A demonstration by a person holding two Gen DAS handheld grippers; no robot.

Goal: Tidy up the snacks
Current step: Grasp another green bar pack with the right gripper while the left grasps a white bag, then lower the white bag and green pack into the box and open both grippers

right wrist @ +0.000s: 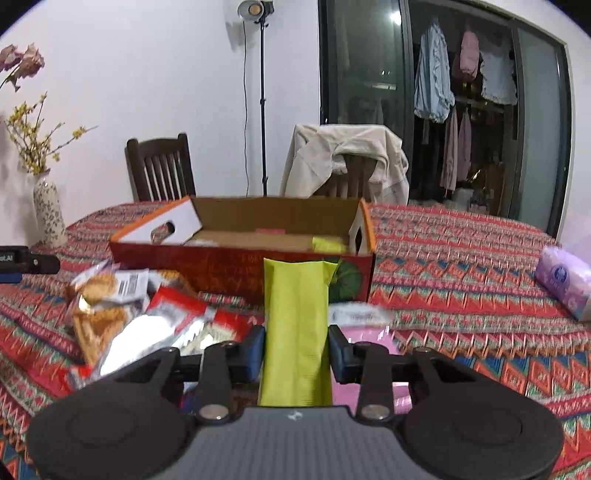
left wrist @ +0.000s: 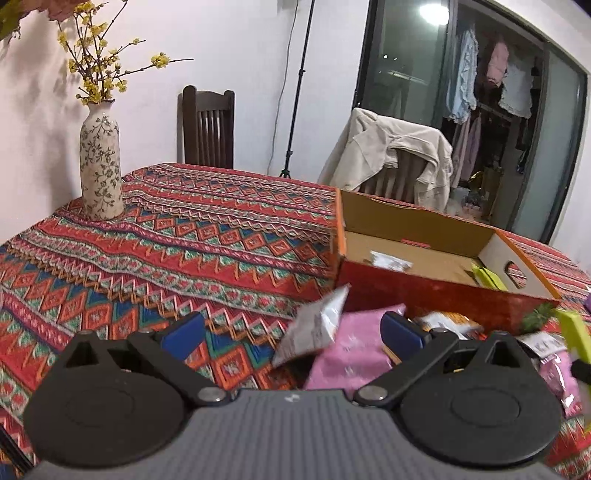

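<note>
Lime-green packet (right wrist: pixel 295 332) upright, clamped between right tongs (right wrist: pixel 296 354), before open red cardboard box (right wrist: pixel 236 262); loose snack packets (right wrist: pixel 147 317) heaped left on counter (right wrist: pixel 461 288).

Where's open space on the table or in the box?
Bare cloth between the vase and the box, and between box and tissue pack. The box floor is mostly free. Crowded: the snack pile in front.

Dim, warm indoor light here, with a studio lamp (right wrist: pixel 255 8) glowing up top and glare on the dark window (left wrist: pixel 433 13). Fisheye bends the edges, and the snack packets (left wrist: pixel 317 325) smear with motion blur.
</note>
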